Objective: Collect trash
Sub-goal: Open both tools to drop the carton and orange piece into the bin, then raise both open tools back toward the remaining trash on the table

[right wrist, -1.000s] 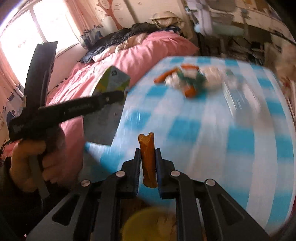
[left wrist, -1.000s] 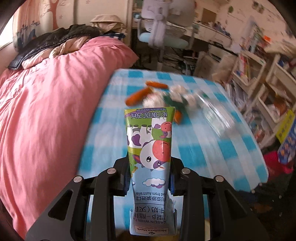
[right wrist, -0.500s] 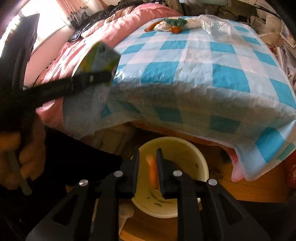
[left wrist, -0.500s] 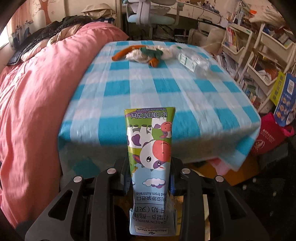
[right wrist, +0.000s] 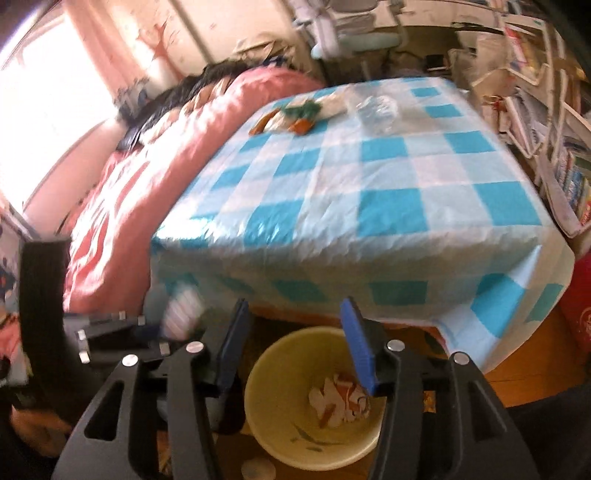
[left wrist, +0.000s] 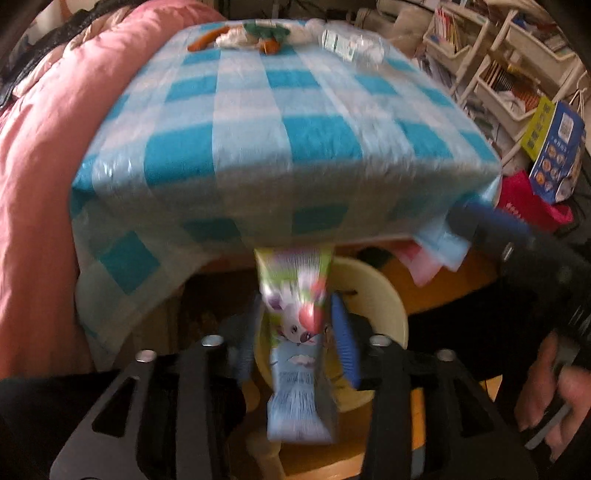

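Note:
My left gripper (left wrist: 293,306) hangs over a pale yellow bin (left wrist: 384,295) below the table's front edge. Its jaws are opening, and a blurred milk carton (left wrist: 299,354) with a cartoon cow is sliding down between them, the pads (left wrist: 343,343) standing off it. My right gripper (right wrist: 294,306) is also opening, with nothing between its jaws, above the same bin (right wrist: 258,373), which holds white and orange scraps (right wrist: 343,402). On the far side of the checked table (left wrist: 288,129) lie carrot pieces, tissue and greens (left wrist: 255,35) and a crumpled clear bottle (left wrist: 351,46).
A pink bed (left wrist: 44,147) runs along the table's left side. Shelves (left wrist: 498,55), a blue box (left wrist: 557,147) and a red bag (left wrist: 524,203) crowd the right. The right gripper's body (left wrist: 535,266) and a hand (left wrist: 554,387) are close beside my left gripper.
Both grippers came off the table and down to the bin. The right one let go of the orange piece and opened. The left jaws spread and the carton slid lower.

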Demonstrator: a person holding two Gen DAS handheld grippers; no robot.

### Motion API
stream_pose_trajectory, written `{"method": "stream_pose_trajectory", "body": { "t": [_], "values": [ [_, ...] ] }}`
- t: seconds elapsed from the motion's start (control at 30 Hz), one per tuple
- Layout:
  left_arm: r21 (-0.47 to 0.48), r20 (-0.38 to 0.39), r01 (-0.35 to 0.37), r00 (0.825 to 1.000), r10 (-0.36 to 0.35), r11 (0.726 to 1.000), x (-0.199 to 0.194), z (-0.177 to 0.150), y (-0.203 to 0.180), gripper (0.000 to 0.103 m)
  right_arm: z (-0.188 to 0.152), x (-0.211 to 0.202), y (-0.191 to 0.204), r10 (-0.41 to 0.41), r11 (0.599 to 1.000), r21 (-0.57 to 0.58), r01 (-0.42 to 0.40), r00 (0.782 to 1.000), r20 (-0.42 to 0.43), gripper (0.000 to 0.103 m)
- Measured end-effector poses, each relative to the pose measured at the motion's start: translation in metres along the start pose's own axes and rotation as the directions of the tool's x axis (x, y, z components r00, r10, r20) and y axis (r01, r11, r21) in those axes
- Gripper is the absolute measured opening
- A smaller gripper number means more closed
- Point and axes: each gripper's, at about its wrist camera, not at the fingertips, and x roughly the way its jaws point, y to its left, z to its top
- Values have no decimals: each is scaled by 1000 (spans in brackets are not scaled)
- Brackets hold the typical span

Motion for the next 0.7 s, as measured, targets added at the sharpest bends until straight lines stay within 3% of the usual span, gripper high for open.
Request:
{"method": "stream_pose_trajectory", "body": {
  "t": [0.1, 0.3, 0.47, 0.7],
  "values": [
    [-8, 5, -9, 1000, 9, 1000, -2, -2, 0, 58, 0, -3, -5, 0, 999, 41, -1, 1000, 30, 55],
    [-7, 142, -70, 987, 71, 997, -30, 3, 2, 69, -1, -14, 13, -16, 1000, -10, 17, 996, 84, 55],
    [-52, 266, -124, 955, 133, 991, -56, 20, 16, 76, 1, -16, 17, -20, 999, -41, 25, 993, 116, 61],
    [-150, 374, -178, 900, 223, 973, -79, 66, 59, 79, 36, -10, 33, 4, 992, -127, 17, 987, 163, 62]
  ]
}}
